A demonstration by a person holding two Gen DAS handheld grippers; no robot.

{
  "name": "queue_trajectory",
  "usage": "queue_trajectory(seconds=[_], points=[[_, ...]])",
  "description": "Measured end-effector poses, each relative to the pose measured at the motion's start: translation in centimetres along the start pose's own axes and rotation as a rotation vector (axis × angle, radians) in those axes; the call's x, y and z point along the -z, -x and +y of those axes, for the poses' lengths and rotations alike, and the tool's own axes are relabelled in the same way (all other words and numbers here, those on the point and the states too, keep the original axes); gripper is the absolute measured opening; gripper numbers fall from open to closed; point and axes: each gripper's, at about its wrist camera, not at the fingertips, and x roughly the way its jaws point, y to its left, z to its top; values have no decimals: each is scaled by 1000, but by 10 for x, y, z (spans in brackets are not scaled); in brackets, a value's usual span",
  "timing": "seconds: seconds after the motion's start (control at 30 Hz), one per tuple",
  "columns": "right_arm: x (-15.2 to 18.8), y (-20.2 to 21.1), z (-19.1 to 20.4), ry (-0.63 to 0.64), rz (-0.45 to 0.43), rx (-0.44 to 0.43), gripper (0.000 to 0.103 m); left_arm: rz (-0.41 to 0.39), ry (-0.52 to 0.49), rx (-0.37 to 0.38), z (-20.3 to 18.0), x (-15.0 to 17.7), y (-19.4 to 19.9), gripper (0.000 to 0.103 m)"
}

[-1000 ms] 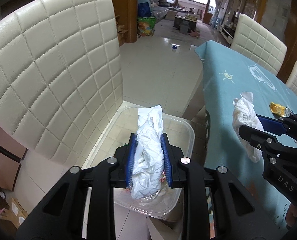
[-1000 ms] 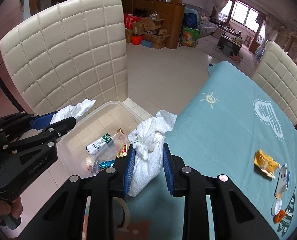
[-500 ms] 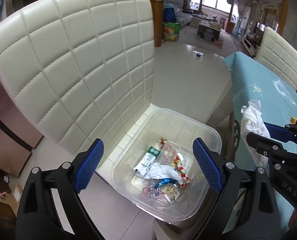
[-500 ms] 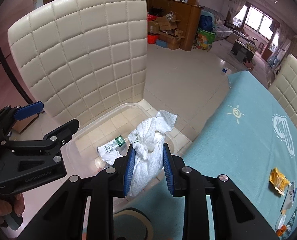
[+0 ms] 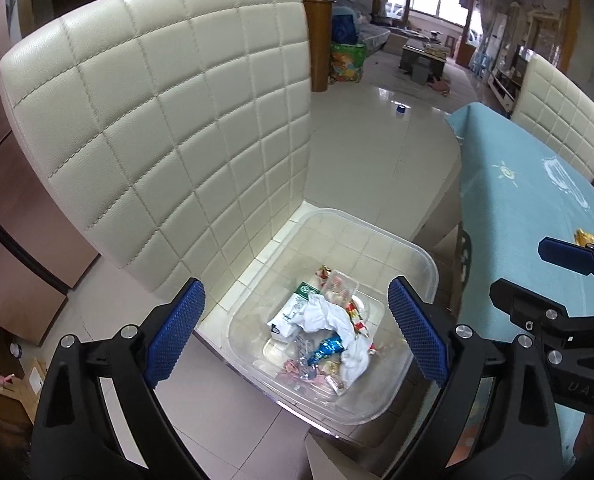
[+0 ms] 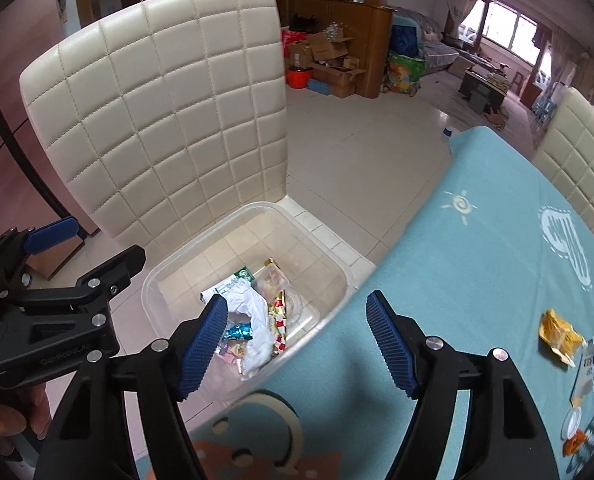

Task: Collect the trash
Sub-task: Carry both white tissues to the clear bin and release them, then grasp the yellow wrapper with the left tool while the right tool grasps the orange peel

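We see the left gripper and right gripper, both black frames with silver screws, blue ribbed pads, angular struts, and pale lettering we can't quite read on their sides.

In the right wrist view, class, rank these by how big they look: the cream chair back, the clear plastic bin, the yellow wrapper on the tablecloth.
1. Cream chair back
2. Clear plastic bin
3. Yellow wrapper

The fisheye lens distorts apparent size, but the gaps are plain.
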Motion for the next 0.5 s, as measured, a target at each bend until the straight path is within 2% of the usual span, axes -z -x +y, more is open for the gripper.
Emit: queue_trajectory(seconds=[0.17, 0.33, 0.5], points=[[22, 20, -26, -63, -19, 46, 70, -15, -44, 35, -30, 5, 16, 92], [57, 51, -70, -152, -26, 113, 70, -35, -95, 76, -70, 9, 33, 92], [93, 82, -123, -239, -30, 187, 70, -44, -168, 139, -129, 17, 49, 92]])
